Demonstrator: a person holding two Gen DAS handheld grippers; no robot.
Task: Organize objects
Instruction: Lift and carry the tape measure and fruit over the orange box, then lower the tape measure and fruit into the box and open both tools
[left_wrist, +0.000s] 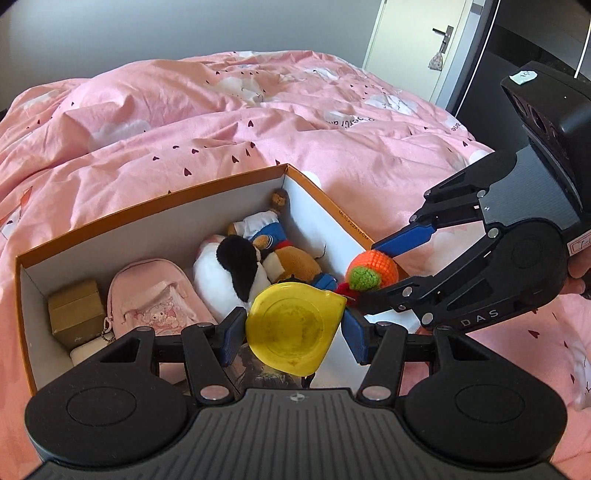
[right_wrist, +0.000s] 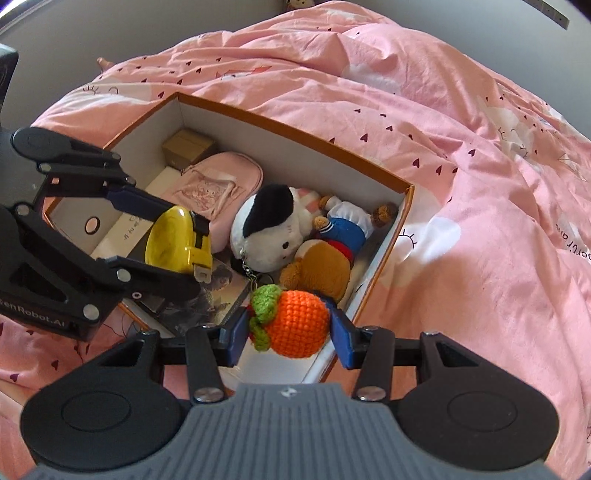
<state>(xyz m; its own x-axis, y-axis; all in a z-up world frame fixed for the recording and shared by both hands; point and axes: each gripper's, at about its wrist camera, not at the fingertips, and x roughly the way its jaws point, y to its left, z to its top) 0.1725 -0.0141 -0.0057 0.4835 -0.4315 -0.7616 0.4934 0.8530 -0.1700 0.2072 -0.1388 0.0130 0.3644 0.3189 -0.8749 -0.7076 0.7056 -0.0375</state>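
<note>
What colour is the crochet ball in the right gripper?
The crochet ball is orange with a green top, clearest in the right wrist view.

A bed (left_wrist: 258, 122) under a rumpled pink heart-print duvet (right_wrist: 480, 206) fills the room, grey wall (left_wrist: 184, 26) behind, with a white door (left_wrist: 417, 44) at one o'clock.

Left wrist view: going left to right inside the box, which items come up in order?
Small brown carton → pink mini backpack → black-and-white plush → yellow tape measure in the left claw → orange crochet ball in the right claw.
</note>
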